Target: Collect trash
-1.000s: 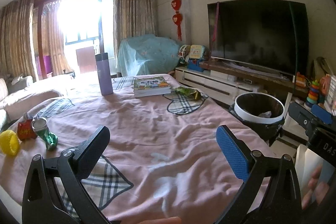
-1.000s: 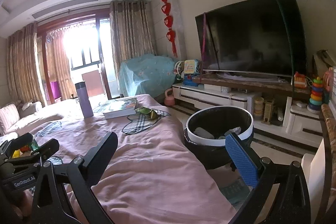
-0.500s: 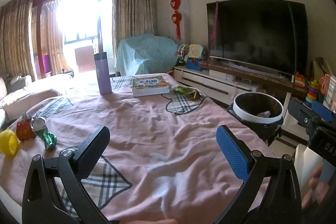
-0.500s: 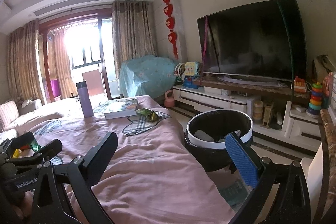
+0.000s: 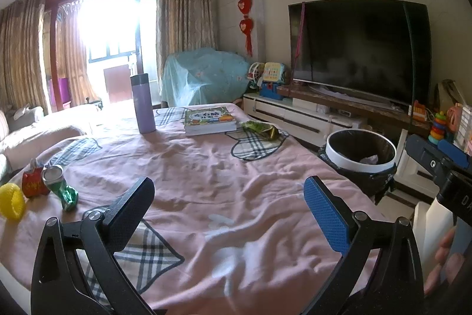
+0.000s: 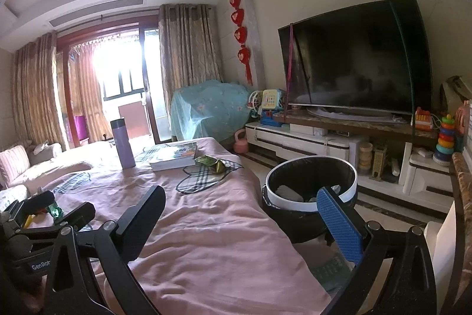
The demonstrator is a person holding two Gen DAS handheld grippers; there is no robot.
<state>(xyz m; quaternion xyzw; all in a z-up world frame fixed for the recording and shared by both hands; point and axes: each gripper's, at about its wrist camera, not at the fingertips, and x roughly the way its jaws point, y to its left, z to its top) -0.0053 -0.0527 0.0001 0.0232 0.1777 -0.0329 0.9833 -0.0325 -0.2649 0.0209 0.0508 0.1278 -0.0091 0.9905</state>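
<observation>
Both grippers are hanging wide open and empty over the pink cloth (image 5: 206, 197).

Left gripper (image 5: 228, 206): fingers spread, nothing between them. The crushed can (image 5: 60, 186) is lying at the left edge of the left wrist frame, lower left, just left of the left finger. Its long axis is running roughly from upper left to lower right in the frame, shiny top end toward the upper left. A red packet (image 5: 34, 182) is touching or just beside it, and a yellow ring (image 5: 11, 204) sits further left; whether those count as trash is unclear.

The wrapper (image 5: 261, 129) is lying mid-frame right of centre, far side of the cloth, just right of the book (image 5: 209, 120) and near the bottle (image 5: 143, 104).

Right gripper (image 6: 242, 214): also spread apart, empty. In its view the wrapper (image 6: 214, 163) is sitting above centre, straight ahead and well apart; the bin (image 6: 311, 191) is right of centre, partly behind the blue finger, some trash already showing inside.

Judgement: the left is nearer the can, needing a swing left; the right is better lined up for the wrapper and is next to the bin.
</observation>
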